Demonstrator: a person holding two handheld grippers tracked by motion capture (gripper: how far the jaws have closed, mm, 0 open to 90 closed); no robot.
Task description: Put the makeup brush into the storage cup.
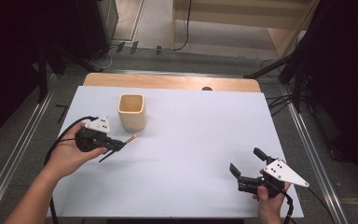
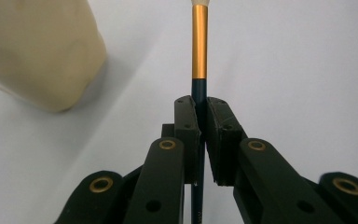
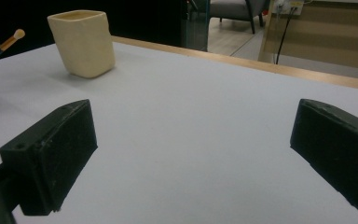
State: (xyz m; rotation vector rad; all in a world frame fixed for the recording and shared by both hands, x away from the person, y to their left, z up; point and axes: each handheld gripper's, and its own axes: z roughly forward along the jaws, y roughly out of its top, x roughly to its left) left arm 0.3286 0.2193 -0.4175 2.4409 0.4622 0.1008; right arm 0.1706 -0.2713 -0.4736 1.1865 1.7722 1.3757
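1. The left tongs (image 2: 199, 119) are clamped on a slim brush (image 2: 199, 51), with a dark handle, an orange-gold ferrule and a pale tip. In the left gripper view the pads pinch the dark shaft just below the ferrule, and the brush runs straight out ahead of the jaws.

2. In the high view the left tongs (image 1: 116, 147) hold the brush (image 1: 131, 138) above the white worktop (image 1: 191, 140), its tip pointing toward the foot of the cream cup (image 1: 132, 112) and stopping just short of it.

3. Judged from this, the pick-up looks done: the brush is in hand and appears clear of the surface. What seems left is to raise it, bring the tip over the cup's open mouth and set it inside. The cup looks empty as far as its rim shows.

4. The right tongs (image 1: 247, 165) sit well apart at the near right of the worktop, jaws spread wide with nothing between them; the right gripper view shows both pads (image 3: 51, 154) over bare surface.

5. Little stands in the way. The cup wall is the only obstacle: the brush is low and aimed at its side, so it would likely need lifting above the rim before going in.

6. Beyond the far wooden edge (image 1: 168, 81) lie floor cables and dark stands, away from the work.
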